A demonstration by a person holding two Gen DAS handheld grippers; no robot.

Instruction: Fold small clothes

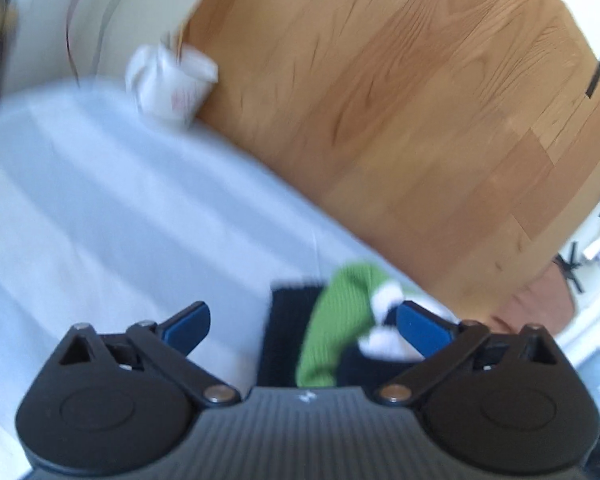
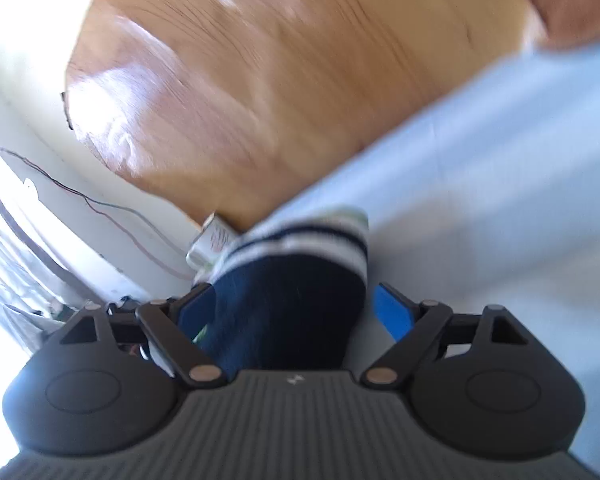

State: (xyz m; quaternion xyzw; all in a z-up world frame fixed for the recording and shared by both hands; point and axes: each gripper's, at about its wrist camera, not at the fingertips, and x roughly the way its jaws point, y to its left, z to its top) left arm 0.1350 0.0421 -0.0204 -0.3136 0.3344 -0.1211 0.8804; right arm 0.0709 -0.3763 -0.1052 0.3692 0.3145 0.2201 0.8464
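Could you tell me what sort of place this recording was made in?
Probably a room in a home: a table under a pale blue cloth, a wooden plank floor, and small socks lying on the cloth.

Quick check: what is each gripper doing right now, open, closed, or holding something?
Left gripper: open, jaws spread wide, pressing nothing; green and navy sock lies between them.
Right gripper: open, not gripping; striped navy sock sits between its jaws.

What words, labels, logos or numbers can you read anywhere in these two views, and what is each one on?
Nothing can be read as text.
Small white mark on the left gripper body: a logo, too small to read.
Same mark on the right gripper body: unreadable.
Reddish print on the white crumpled item at the table's edge: blurred, unreadable.
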